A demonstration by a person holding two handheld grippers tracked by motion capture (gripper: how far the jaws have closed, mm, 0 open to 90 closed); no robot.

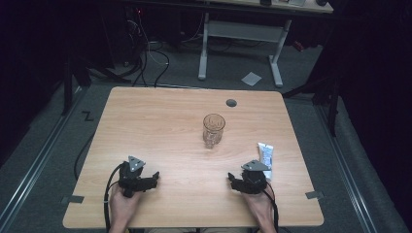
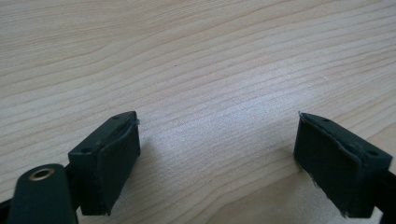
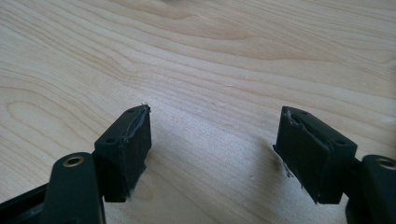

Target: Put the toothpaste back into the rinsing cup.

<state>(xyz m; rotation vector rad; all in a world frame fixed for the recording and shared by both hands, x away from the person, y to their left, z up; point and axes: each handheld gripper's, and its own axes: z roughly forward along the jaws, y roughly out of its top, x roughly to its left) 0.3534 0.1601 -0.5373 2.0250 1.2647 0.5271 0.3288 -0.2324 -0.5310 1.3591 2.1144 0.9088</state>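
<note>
Nearest the person, both hands rested on the desk [image 1: 160, 111] at its near edge. The left claw [image 1: 154, 177] lay flat at about seven o'clock from the desk's middle, its tips turned toward three o'clock; in the left gripper view its jaws stood spread wide with only bare wood grain between the pads [image 2: 114, 163]. The right claw [image 1: 232, 179] sat at about five o'clock, tips turned toward nine, and the right gripper view showed the same: jaws wide apart, nothing pinched, wood beneath.

Just beside the right claw, at its three o'clock side, lay a small white tube [image 1: 265, 160]. Its long axis ran roughly twelve to six, cap end away from the person as far as I could make out, though the high view is too coarse to be sure. The tube lay behind the claw's tips, not ahead of them, so I judged the right hand would need to swing round toward two o'clock before those jaws could straddle it across its narrow width.

Farther out, near the desk's centre, a clear glass [image 1: 214, 129] stood upright, at about eleven o'clock from the right claw and one o'clock from the left. The right hand was the nearer to both things.

Beyond it, a small grey grommet [image 1: 231, 103] sat near the far edge.
</note>
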